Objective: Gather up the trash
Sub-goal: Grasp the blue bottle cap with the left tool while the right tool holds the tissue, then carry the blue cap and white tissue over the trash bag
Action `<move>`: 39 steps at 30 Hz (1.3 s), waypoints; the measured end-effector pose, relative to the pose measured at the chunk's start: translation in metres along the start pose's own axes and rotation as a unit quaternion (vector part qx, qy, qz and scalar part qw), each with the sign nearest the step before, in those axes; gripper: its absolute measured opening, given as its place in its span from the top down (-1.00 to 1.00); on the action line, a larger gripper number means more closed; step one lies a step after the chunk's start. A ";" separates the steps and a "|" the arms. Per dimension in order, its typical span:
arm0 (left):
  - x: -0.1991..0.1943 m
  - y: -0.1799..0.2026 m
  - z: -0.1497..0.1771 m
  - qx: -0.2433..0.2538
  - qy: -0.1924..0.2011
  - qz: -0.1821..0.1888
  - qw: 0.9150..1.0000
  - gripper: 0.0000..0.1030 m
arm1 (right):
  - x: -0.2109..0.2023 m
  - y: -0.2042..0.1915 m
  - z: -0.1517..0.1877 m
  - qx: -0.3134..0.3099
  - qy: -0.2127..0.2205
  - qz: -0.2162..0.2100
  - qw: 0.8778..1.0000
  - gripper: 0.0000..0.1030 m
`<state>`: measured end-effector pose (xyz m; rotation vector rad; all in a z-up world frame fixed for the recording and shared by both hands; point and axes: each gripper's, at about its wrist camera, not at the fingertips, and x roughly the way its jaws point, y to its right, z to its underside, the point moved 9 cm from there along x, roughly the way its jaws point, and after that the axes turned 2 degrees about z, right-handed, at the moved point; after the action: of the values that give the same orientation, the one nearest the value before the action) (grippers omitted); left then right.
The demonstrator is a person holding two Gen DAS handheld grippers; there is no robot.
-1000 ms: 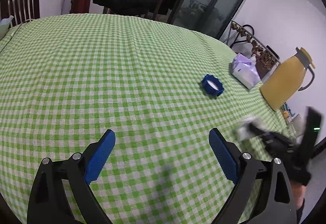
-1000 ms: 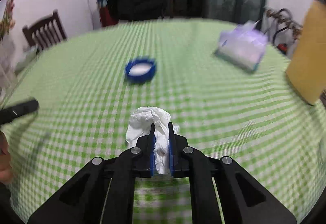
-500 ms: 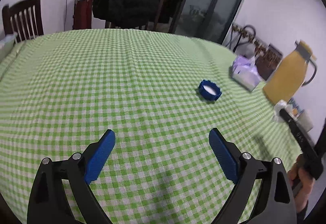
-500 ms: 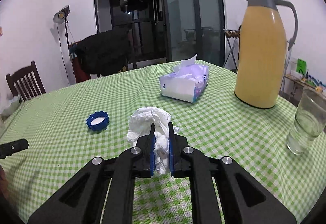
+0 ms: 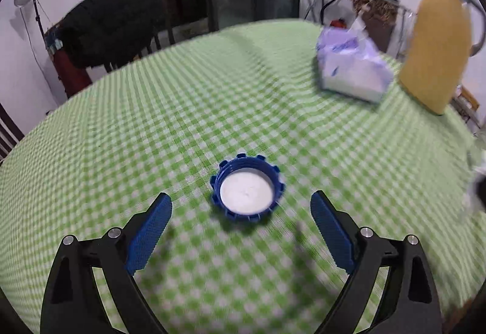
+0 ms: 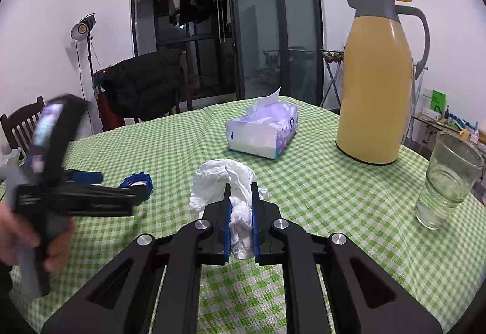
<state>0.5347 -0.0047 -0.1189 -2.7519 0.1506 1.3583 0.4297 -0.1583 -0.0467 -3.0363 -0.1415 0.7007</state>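
Observation:
A blue bottle cap [image 5: 247,189] with a white inside lies upside down on the green checked tablecloth [image 5: 152,127]. My left gripper [image 5: 241,206] is open, its blue pads to either side of the cap and just short of it. In the right wrist view the cap [image 6: 137,181] is partly hidden behind the left gripper [image 6: 118,185]. My right gripper [image 6: 240,197] is shut on a crumpled white tissue [image 6: 223,182] and holds it above the cloth.
A purple tissue box [image 6: 262,130] and a yellow thermos jug [image 6: 379,82] stand at the far right of the table. A drinking glass [image 6: 448,179] with water stands near the right edge. A chair draped with a dark coat [image 6: 142,88] is behind the table.
My left gripper has swung right and moved close to the blue cap, which now lies between its open fingers. My right gripper holds the tissue almost still.

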 end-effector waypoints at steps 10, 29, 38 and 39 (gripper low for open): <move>-0.006 0.006 0.004 0.009 0.011 0.032 0.999 0.00 | -0.006 -0.002 -0.003 -0.007 0.019 0.003 1.000 0.80; -0.224 0.065 0.037 0.041 0.141 0.084 0.986 0.00 | -0.048 0.033 0.005 0.018 0.001 -0.034 0.999 0.80; -0.276 0.153 0.050 0.071 0.162 0.173 0.969 0.00 | -0.240 0.250 0.037 0.037 0.036 0.131 0.990 0.80; -0.277 0.173 0.052 0.076 0.157 0.187 0.967 0.00 | -0.255 0.269 0.044 0.040 0.034 0.148 0.988 0.80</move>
<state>0.3053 -0.1547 0.0664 -2.8799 0.7926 0.9023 0.2044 -0.4496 0.0141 -3.0293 0.3373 0.5957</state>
